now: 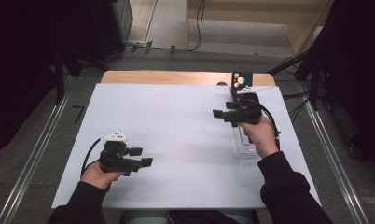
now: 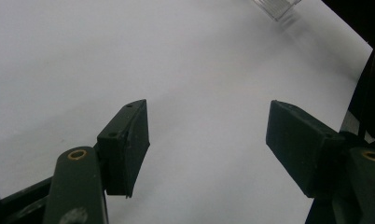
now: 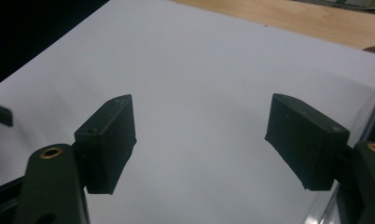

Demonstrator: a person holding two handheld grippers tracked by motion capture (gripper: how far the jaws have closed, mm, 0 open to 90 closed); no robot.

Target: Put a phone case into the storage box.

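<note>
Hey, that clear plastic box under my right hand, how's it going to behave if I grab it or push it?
The clear plastic box looks thin-walled and see-through, so it is probably light and stiff. It sits flat on the smooth white table cover, so a push would likely slide it, not tip it. Its glossy walls may slip between the black pads of the right gripper.

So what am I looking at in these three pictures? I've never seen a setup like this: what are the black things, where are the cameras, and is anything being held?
A person stands at a table covered by a white sheet and holds hand-operated tongs in each hand. The high view looks down from above: the left tongs at lower left, the right tongs at upper right. The other two pictures come from cameras riding on the tongs, looking along their black jaws. Both pairs stand open with only white sheet between them, so nothing is held. Under the right hand lies a clear plastic tray; beyond it stands a small dark box with coloured dots.
</note>
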